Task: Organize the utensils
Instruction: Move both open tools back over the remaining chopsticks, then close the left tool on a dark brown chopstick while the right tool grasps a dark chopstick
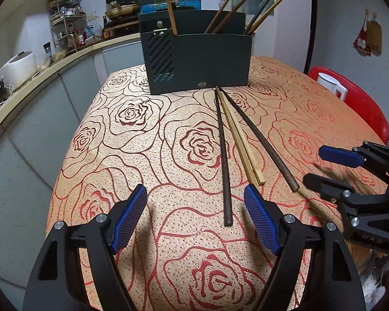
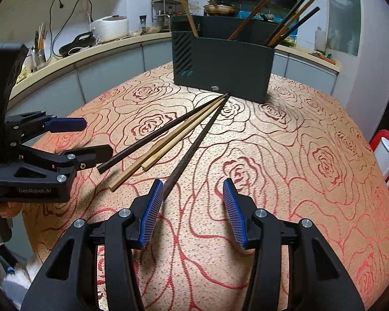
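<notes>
A desk (image 1: 132,155) draped in a peach cloth patterned with red roses was shown from two wrist cameras. In the left wrist view, the left tool (image 1: 195,202) was seen at six o'clock with its blue-padded jaws spread wide and nothing between them; the near end of a dark chopstick (image 1: 223,155) lay on the cloth just ahead of the gap, closer to the pad on the three o'clock side. That chopstick was laid in a fan with a pair of pale chopsticks (image 1: 240,134) and a second dark chopstick (image 1: 256,134), all converging toward twelve o'clock, where their tips met near the foot of a dark utensil holder (image 1: 202,62). The holder stood upright at twelve o'clock with several chopsticks propped inside, one at its nine o'clock end and the rest toward its three o'clock end. The right tool (image 1: 316,165) entered at three o'clock, its jaws parted. In the right wrist view, the right tool (image 2: 193,191) was seen at six o'clock, jaws apart and gripping nothing; the near end of a dark chopstick (image 2: 194,145) lay on the cloth just beside the nine o'clock pad, whether touching it could not be told. The left tool (image 2: 98,140) was seen at nine o'clock, open. A red chair (image 1: 363,103) holding a white kettle (image 1: 332,84) stood at two o'clock in the left view, and a kitchen worktop with a rice cooker (image 2: 110,27) ran behind the holder.
</notes>
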Demonstrator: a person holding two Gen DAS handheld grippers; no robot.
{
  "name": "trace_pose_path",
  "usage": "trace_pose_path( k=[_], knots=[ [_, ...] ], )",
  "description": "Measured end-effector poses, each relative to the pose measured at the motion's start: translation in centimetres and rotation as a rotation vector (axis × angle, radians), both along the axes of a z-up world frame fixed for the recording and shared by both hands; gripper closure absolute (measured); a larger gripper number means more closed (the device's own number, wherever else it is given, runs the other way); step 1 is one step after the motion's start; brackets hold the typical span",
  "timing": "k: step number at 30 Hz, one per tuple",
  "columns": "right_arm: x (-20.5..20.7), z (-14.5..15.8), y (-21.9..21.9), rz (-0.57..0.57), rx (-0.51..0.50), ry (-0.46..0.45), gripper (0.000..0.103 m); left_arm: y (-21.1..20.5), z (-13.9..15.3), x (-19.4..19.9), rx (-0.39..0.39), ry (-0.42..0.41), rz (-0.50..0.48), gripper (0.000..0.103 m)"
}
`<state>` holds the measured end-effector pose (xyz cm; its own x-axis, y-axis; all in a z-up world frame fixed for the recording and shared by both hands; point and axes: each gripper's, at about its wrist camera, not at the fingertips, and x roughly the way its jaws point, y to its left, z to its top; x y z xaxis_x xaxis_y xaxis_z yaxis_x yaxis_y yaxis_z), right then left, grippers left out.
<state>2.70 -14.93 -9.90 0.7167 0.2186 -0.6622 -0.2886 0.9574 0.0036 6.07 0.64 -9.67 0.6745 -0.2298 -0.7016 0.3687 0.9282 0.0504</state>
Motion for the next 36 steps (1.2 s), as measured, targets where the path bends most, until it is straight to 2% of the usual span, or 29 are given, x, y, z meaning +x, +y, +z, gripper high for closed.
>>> trace_pose_path(
  k=[2,10,19,26,30,36],
  knots=[
    [0.0,-0.1,0.4,0.008,-0.006,0.003,0.056,-0.2,-0.1,-0.1,0.007,-0.003,-0.007,0.03],
    [0.4,-0.9,1.8,0.012,-0.051,0.025,0.057,-0.6,-1.2,0.3,0.023,0.042,-0.022,0.051],
    [1.4,-0.9,-1.3,-0.103,-0.061,0.032,0.069,-0.8,-1.4,0.3,0.02,0.04,-0.021,0.053],
    [1.1,-1.0,-2.2,-0.109,-0.021,0.04,0.069,-0.9,-1.4,0.2,0.006,0.043,-0.023,0.056],
    [0.9,-1.1,-1.4,-0.088,-0.028,0.027,0.069,-0.9,-1.4,0.2,-0.007,0.045,-0.034,0.062],
    [1.0,-1.1,-0.9,-0.071,-0.024,0.018,0.08,-1.3,-1.4,-0.1,-0.018,0.032,-0.064,0.077]
  ],
)
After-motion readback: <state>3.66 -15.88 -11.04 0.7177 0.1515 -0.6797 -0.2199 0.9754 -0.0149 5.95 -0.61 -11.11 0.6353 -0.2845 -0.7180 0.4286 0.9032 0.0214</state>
